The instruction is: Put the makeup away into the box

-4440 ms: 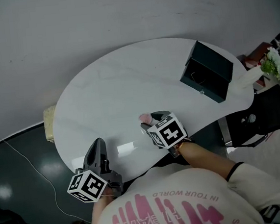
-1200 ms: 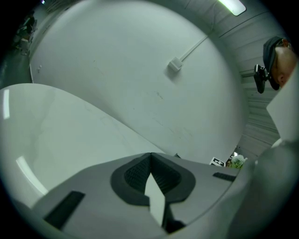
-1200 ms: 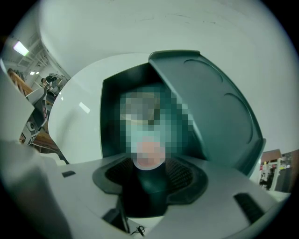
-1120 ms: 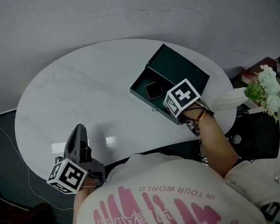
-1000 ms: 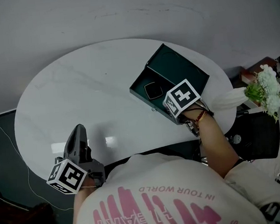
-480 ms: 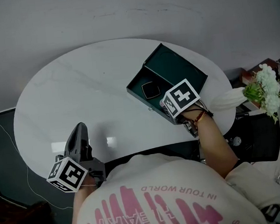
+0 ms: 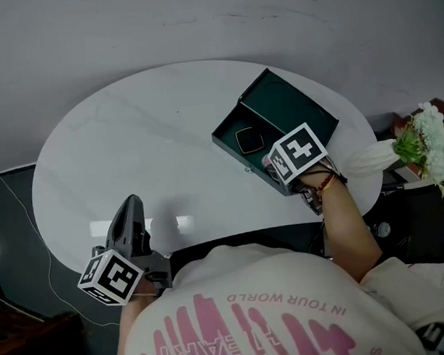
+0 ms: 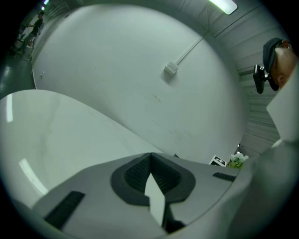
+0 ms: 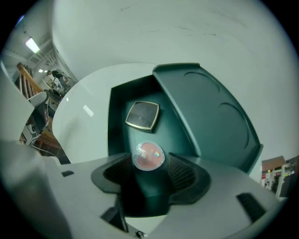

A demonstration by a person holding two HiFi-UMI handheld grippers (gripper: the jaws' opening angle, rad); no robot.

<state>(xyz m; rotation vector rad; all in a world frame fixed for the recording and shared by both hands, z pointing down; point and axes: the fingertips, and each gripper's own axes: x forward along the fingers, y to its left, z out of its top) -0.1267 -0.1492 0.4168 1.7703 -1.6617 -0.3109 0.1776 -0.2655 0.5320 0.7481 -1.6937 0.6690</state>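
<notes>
**Right gripper loosens over the pink pot in the box; left gripper waits shut**

The right gripper (image 9: 149,164) points steeply down into the dark green box (image 9: 117,116), which sits on the far right part of the white oval table (image 7: 125,143) with its lid (image 9: 210,116) thrown back. Its jaws are spreading at this moment. Between their tips is a small round pink pot (image 9: 148,155), down inside the box. In the right gripper view a thin dark gap shows on either side of the pot, so the ribbed pads (image 9: 184,173) flank it without pressing on it. Just beyond the pot, further into the same compartment, lies a square compact (image 9: 142,114) with a pale metal rim, flat on the box floor and apart from the pot.

From above, the marker cube (image 7: 298,151) on that gripper covers most of the jaws. The compact (image 7: 248,139) shows clear beside it in the box.

The left gripper (image 8: 150,156) is held over the near left edge of the table, well apart from the box and pointing nearly level. Its two pads meet at the tips and nothing is caught between them. Only bare white tabletop lies ahead of it.
</notes>
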